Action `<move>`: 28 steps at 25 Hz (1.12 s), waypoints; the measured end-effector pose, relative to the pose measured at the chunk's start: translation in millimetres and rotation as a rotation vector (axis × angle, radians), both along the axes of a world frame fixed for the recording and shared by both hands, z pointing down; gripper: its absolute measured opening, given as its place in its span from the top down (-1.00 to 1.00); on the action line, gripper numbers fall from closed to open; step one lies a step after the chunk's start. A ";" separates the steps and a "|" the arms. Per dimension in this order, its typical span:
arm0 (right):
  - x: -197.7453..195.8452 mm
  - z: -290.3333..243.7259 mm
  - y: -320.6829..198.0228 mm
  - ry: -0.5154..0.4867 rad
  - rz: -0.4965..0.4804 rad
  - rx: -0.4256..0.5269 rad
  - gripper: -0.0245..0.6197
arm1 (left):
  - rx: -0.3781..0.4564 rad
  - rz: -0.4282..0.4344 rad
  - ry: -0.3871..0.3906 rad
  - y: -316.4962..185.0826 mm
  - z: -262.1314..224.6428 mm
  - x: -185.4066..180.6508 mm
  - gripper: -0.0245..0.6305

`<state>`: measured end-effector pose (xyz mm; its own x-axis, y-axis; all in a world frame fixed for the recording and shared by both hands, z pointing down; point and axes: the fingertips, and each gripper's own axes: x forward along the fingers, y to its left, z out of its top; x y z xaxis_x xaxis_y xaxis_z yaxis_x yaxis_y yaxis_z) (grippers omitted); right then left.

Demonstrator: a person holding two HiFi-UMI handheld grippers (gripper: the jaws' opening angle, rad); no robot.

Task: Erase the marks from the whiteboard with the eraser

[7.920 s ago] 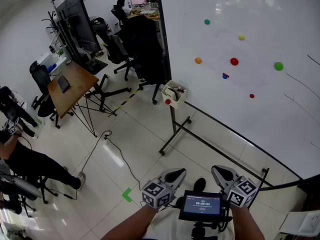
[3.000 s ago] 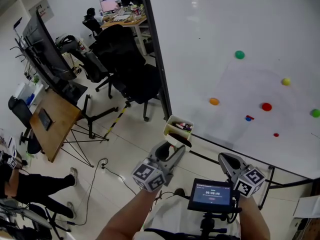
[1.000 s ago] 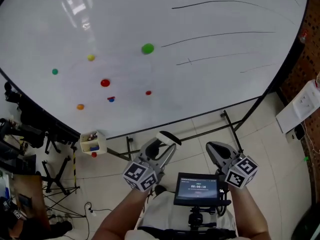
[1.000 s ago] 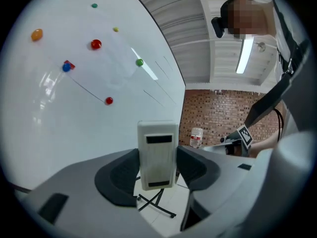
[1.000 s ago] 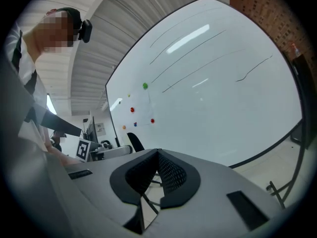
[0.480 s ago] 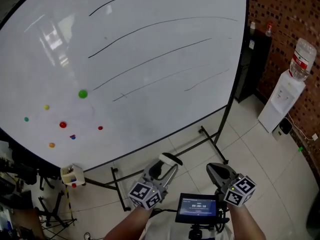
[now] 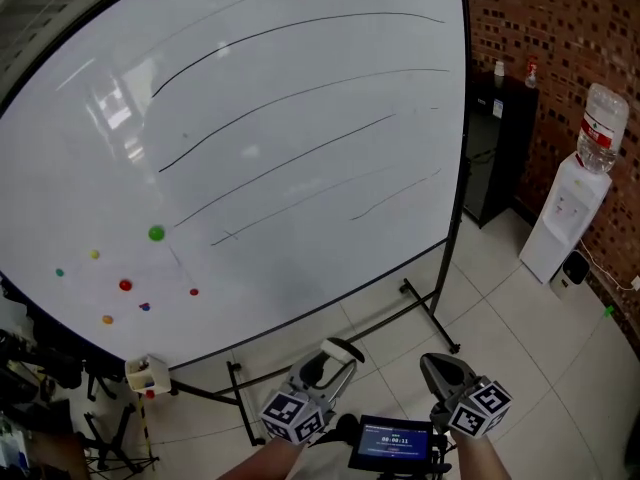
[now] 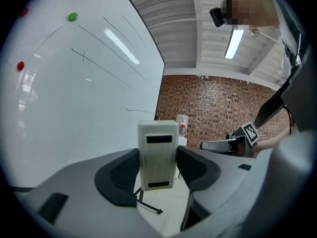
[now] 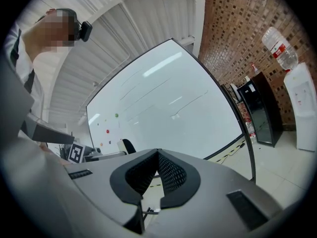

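Nearest, low in the head view, a small screen [image 7: 391, 442] sits between the two hands; it shows a line of pale digits too small to read. On either side of it are the black-and-white marker cubes [image 7: 292, 418] of the grippers, which bear square patterns and no words.

The left gripper [image 7: 322, 370] pinches the eraser [image 8: 158, 154] between its two dark pads, one on each long side. The eraser's long axis runs along the jaws, and it sticks out past their tips, away from the person. In the left gripper view its pale ribbed face has two dark oblong slots, one near each end, and no print that I can make out.

The right gripper [image 9: 157, 158] has its jaws pressed together at the tips, with nothing between them.

The eraser is in the air above the tiled floor [image 7: 520, 318], well apart from the whiteboard [image 7: 300, 218], below and in front of its lower edge. The board stands on a black frame and carries several long, thin black lines [image 7: 300, 98] running across it. Small coloured magnets, a green one [image 7: 156, 233] among them, are towards its lower left.

Farther right, a white water dispenser [image 7: 568, 218] stands by a brick wall [image 7: 560, 28]; the label on its bottle [image 7: 603, 113] is unreadable.
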<state>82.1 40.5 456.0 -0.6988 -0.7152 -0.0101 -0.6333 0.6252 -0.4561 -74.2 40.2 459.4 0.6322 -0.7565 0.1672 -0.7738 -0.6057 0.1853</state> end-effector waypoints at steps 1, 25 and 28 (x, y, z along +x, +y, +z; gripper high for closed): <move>1.8 -0.4 -3.6 -0.002 0.003 0.001 0.87 | -0.004 -0.006 -0.003 -2.2 1.6 -0.9 0.12; 21.3 -20.5 -190.1 0.210 0.099 0.048 0.87 | 0.132 0.114 0.074 -208.1 4.9 19.7 0.12; 13.7 -14.8 -197.8 0.204 0.071 0.029 0.87 | 0.144 0.126 0.061 -222.5 -1.3 23.6 0.12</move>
<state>95.8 -157.3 441.2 -0.6361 -0.7644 0.1050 -0.7537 0.5865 -0.2965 -50.5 -182.3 458.1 0.7294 -0.6838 0.0218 -0.6799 -0.7209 0.1342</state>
